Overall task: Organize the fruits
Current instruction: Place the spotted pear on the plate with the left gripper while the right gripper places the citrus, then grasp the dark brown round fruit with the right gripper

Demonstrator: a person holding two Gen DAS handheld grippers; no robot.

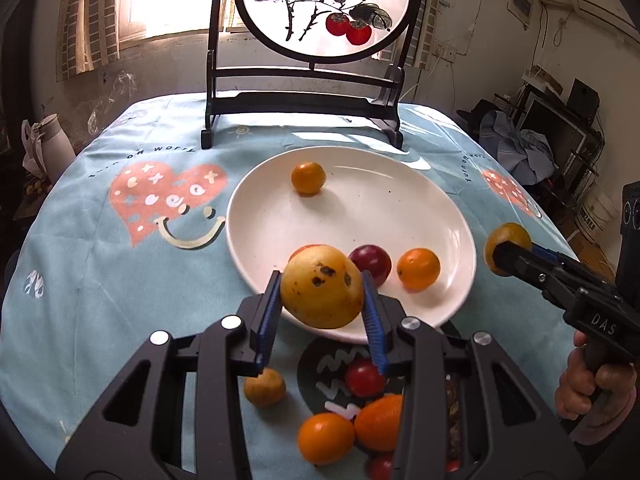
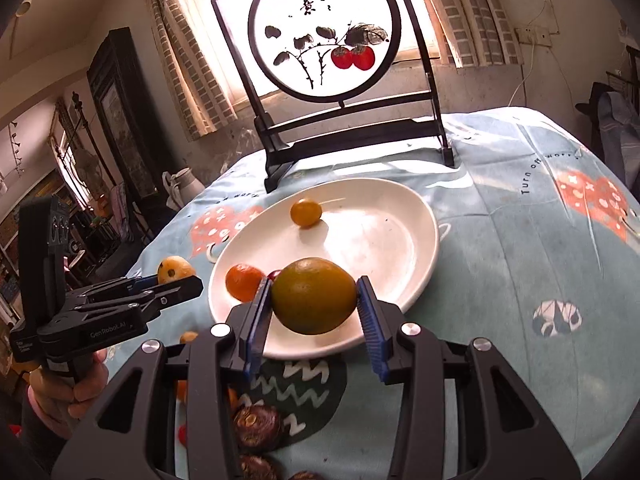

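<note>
Left claw (image 1: 322, 300) clamping spotted yellow fruit (image 1: 322, 286)

plate (image 1: 440, 200): far right bare | near rim: plum (image 1: 370, 264), orange (image 1: 418, 268) | behind: screen stand (image 1: 304, 108)

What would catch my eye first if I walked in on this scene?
Probably the two fruits held in mid-air: the left gripper clamps a yellow, brown-spotted round fruit, the right gripper a greenish-yellow citrus, both at the near rim of the white oval plate. Behind the plate stands a round, dark-framed persimmon painting, backlit by the window.
</note>
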